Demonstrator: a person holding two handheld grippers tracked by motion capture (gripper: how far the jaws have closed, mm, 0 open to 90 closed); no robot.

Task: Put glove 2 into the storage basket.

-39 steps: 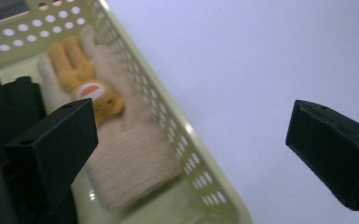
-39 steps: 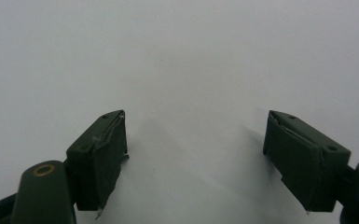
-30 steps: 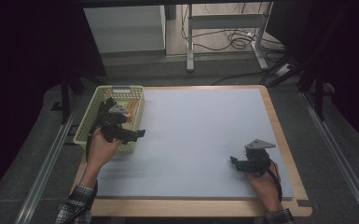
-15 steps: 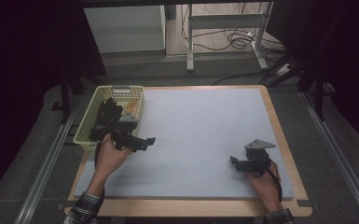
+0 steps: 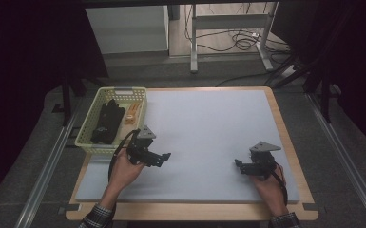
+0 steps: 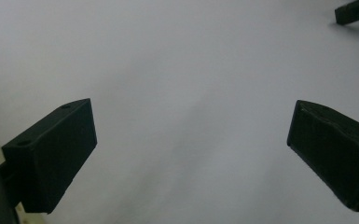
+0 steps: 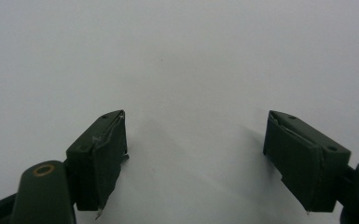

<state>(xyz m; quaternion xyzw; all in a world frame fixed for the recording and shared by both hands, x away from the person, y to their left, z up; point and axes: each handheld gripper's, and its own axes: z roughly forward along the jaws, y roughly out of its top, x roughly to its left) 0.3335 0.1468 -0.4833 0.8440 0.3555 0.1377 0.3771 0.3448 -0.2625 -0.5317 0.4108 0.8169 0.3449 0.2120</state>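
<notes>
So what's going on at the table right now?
A person holds a two-jaw gripper in each hand over the pale mat. The left gripper sits just off the near right corner of the yellow-green basket, jaws open and empty. The basket holds a black item and an orange one. The right gripper rests near the mat's front right, also open and empty.

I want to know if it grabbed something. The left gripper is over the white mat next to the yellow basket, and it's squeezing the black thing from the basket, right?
Not quite. The left gripper is over the white mat beside the yellow basket, but its jaws stand wide apart around nothing, as the left gripper view shows. The black thing lies in the basket.
</notes>
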